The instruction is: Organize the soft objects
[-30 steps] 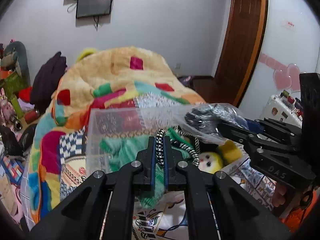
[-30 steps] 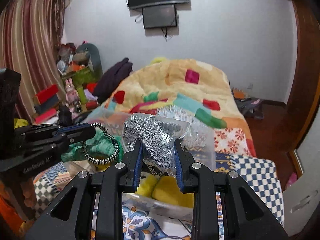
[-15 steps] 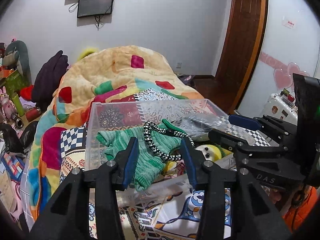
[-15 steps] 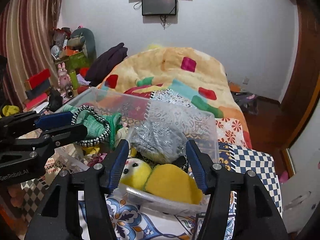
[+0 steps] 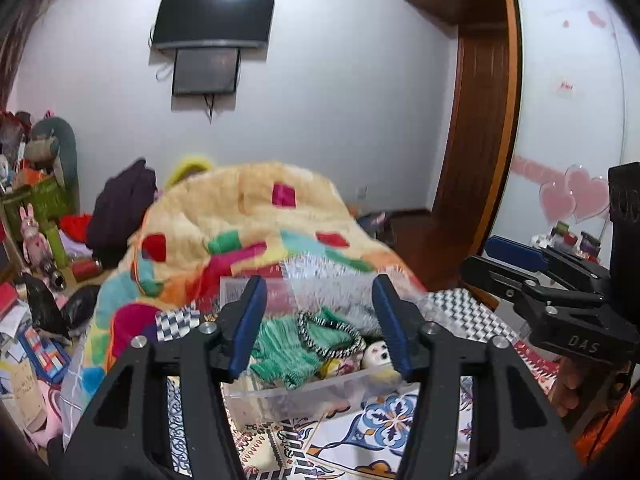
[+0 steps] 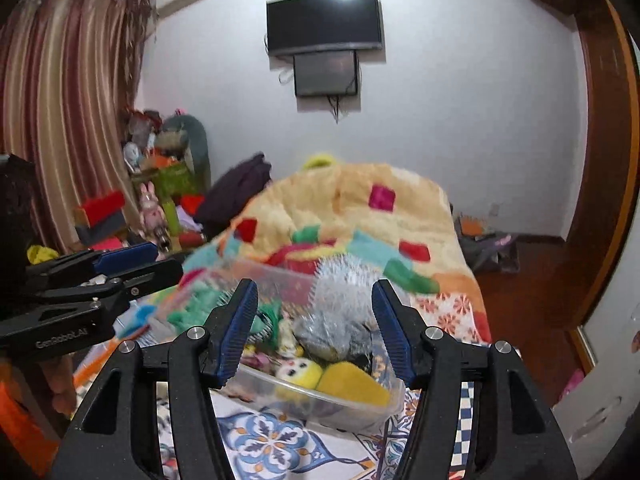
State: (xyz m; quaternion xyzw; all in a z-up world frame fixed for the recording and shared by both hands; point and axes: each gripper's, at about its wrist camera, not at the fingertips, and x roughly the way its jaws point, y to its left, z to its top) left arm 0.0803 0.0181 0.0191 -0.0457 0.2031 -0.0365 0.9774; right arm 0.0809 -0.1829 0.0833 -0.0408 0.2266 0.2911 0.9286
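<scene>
A clear plastic bin point(image 5: 304, 390) sits on the patterned bed cover, also in the right wrist view point(image 6: 360, 410). In it lie a green knit piece point(image 5: 280, 350) with a black-and-white cord point(image 5: 344, 334), a yellow plush toy point(image 6: 316, 372) with a white face point(image 5: 378, 354), and a grey item in a clear bag point(image 6: 332, 332). My left gripper point(image 5: 320, 320) is open and empty, held above the bin's near side. My right gripper point(image 6: 314, 320) is open and empty, also back from the bin; it shows at the right of the left wrist view point(image 5: 516, 260).
A colourful patchwork blanket point(image 5: 248, 216) is heaped behind the bin. Toys and boxes crowd the left side point(image 6: 160, 184). A wooden door point(image 5: 476, 160) and a white wardrobe point(image 5: 568, 120) stand at the right. A screen point(image 6: 324, 20) hangs on the far wall.
Both grippers opened: the left let go of the cord and green knit, the right let go of the bagged grey item, both now in the bin. Both grippers have drawn back and up.
</scene>
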